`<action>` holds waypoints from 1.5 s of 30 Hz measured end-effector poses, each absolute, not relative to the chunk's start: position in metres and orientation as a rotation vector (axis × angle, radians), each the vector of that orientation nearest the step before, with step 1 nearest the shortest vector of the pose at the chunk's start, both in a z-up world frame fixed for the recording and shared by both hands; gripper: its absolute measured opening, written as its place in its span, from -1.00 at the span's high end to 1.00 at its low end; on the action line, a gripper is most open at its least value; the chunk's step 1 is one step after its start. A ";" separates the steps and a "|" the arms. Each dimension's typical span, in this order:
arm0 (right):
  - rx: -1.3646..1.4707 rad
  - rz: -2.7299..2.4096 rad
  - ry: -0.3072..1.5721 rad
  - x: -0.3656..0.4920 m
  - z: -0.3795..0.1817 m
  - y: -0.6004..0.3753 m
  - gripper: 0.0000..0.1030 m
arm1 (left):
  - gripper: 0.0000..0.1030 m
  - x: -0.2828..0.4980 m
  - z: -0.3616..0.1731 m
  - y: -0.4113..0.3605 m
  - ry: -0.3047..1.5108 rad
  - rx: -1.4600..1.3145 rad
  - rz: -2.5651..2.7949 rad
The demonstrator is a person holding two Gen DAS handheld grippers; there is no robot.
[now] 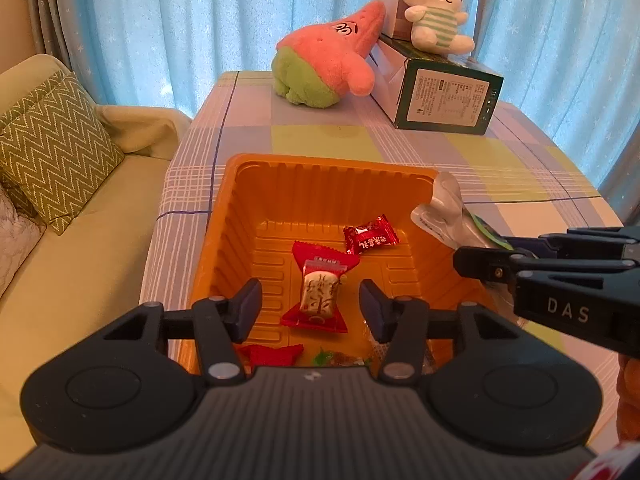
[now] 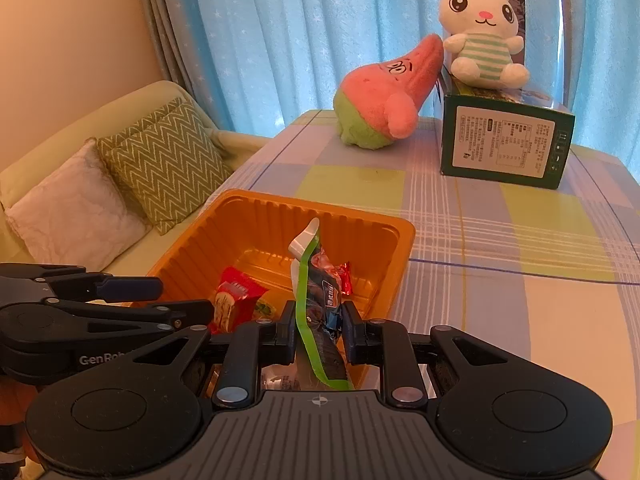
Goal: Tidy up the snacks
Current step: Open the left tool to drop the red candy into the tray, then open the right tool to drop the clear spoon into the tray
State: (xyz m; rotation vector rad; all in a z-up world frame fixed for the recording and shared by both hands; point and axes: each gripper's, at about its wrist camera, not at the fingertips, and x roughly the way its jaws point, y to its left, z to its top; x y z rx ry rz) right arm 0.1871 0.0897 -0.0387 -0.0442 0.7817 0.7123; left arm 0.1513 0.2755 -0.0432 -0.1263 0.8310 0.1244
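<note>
An orange plastic tray sits on the checked tablecloth and holds several red-wrapped candies. My left gripper is open and empty, its fingers low over the tray's near end, either side of a red and white candy. My right gripper is shut on a snack packet with a green edge and silver back, held upright over the tray's near right corner. In the left wrist view the right gripper comes in from the right with the packet sticking up above the tray's right rim.
A pink and green plush lies at the table's far end beside a green box with a white bunny plush on top. A sofa with a zigzag cushion stands left of the table. Blue curtains hang behind.
</note>
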 end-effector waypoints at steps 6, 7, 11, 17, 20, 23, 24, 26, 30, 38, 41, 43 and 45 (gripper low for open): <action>-0.032 0.714 0.793 0.186 -0.039 0.090 0.56 | 0.03 0.135 -0.041 0.276 0.829 -0.129 0.144; -0.031 0.716 0.792 0.185 -0.038 0.091 0.56 | 0.03 0.132 -0.040 0.276 0.827 -0.131 0.148; -0.026 0.721 0.791 0.183 -0.036 0.093 0.56 | 0.01 0.123 -0.036 0.277 0.821 -0.131 0.161; -0.019 0.726 0.790 0.181 -0.033 0.096 0.56 | -0.01 0.117 -0.031 0.277 0.815 -0.131 0.172; -0.018 0.726 0.788 0.181 -0.032 0.098 0.56 | -0.03 0.116 -0.030 0.278 0.814 -0.130 0.173; -0.016 0.725 0.786 0.181 -0.031 0.100 0.56 | -0.03 0.116 -0.030 0.279 0.813 -0.130 0.173; -0.016 0.725 0.786 0.181 -0.031 0.101 0.56 | -0.03 0.115 -0.030 0.279 0.812 -0.131 0.174; -0.015 0.724 0.786 0.182 -0.031 0.101 0.56 | -0.03 0.114 -0.030 0.279 0.811 -0.132 0.176; -0.009 0.722 0.788 0.183 -0.031 0.103 0.56 | -0.04 0.114 -0.030 0.280 0.811 -0.134 0.178; 0.141 0.755 0.836 0.195 -0.033 0.092 -0.15 | -0.21 0.106 -0.028 0.284 0.805 -0.136 0.204; 0.173 0.751 0.811 0.192 -0.030 0.080 -0.47 | -0.38 0.100 -0.027 0.284 0.793 -0.151 0.207; 0.165 0.731 0.813 0.189 -0.028 0.071 -0.47 | -0.44 0.094 -0.026 0.284 0.786 -0.171 0.208; 0.173 0.706 0.821 0.186 -0.029 0.061 -0.47 | -0.49 0.088 -0.025 0.283 0.785 -0.183 0.213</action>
